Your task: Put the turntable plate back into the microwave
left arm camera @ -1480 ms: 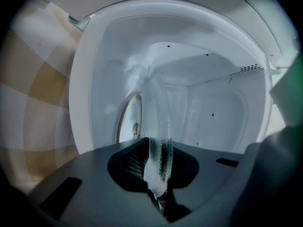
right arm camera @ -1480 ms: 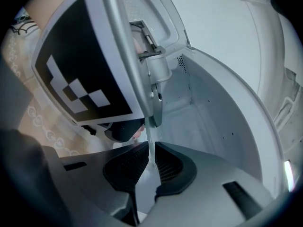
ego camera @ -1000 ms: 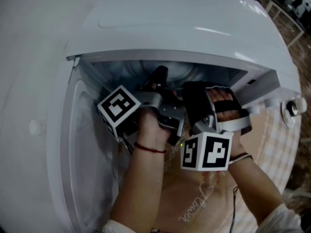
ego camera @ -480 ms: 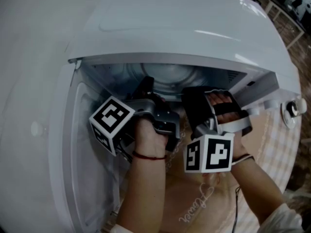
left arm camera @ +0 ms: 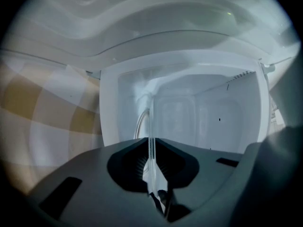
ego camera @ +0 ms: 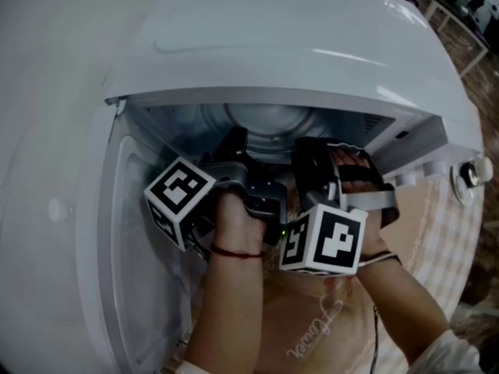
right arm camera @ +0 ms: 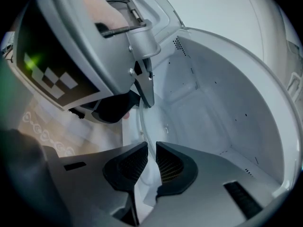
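The glass turntable plate (left arm camera: pixel 151 122) stands on edge in the mouth of the white microwave (ego camera: pixel 273 37). My left gripper (left arm camera: pixel 152 160) is shut on its rim, and the clear glass runs straight up from between the pads. My right gripper (right arm camera: pixel 151 157) holds the same rim (right arm camera: pixel 141 122) in the gap between its jaws. Those jaws have just been opening, and the pads stand slightly apart from the glass. In the head view both grippers, left (ego camera: pixel 238 142) and right (ego camera: pixel 312 158), reach into the cavity side by side.
The microwave door (ego camera: pixel 148 287) hangs open at the left. The cavity walls (right arm camera: pixel 222 103) surround both grippers closely. The left gripper's body (right arm camera: pixel 94 46) sits close beside the right one. A checked cloth (ego camera: pixel 444 232) covers the table under the microwave.
The left gripper has drawn back a little toward the lower left and tilted. The right gripper's marker cube has shifted left and turned slightly. Both stay at the cavity mouth.
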The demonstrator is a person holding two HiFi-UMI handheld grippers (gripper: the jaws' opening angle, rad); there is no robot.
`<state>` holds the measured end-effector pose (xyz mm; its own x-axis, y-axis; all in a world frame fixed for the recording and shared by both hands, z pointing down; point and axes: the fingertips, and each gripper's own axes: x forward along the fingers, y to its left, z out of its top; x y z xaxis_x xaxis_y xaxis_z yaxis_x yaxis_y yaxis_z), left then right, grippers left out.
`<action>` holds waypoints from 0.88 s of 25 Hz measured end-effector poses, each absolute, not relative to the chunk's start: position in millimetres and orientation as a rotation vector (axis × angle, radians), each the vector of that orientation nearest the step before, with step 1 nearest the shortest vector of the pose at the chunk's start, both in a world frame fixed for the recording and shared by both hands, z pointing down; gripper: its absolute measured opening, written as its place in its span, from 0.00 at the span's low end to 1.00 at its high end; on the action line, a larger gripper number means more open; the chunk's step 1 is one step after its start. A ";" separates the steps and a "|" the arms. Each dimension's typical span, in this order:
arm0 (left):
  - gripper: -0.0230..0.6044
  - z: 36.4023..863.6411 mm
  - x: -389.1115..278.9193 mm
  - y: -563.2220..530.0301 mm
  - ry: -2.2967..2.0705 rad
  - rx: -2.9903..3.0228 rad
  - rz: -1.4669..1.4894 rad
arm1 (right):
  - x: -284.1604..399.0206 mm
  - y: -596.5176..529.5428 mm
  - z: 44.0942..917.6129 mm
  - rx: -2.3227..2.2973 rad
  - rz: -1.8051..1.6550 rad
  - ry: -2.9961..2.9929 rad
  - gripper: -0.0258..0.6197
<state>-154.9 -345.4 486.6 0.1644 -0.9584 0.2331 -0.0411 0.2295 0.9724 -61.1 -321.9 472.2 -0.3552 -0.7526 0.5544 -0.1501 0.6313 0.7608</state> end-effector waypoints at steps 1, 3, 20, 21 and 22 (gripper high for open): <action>0.09 487.5 -155.2 -345.7 -1.204 1.126 -0.892 | -61.3 -322.4 473.4 0.720 -0.743 -1.855 0.14; 0.09 488.6 -155.7 -345.9 -1.210 1.121 -0.861 | -61.7 -323.0 475.1 0.716 -0.717 -1.860 0.15; 0.14 494.2 -139.5 -320.2 -1.144 1.149 -0.754 | -63.8 -324.1 482.6 0.685 -0.668 -1.851 0.16; 0.14 493.7 -139.0 -321.6 -1.134 1.154 -0.758 | -64.3 -324.2 483.1 0.682 -0.670 -1.851 0.16; 0.11 493.4 -138.6 -323.3 -1.125 1.157 -0.762 | -64.8 -324.4 483.6 0.678 -0.673 -1.849 0.16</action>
<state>-138.6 -323.3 493.4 0.2969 -0.9128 0.2804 -0.0782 0.2694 0.9599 -64.8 -324.4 483.6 -0.3304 -0.7129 0.6185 -0.1487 0.6865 0.7118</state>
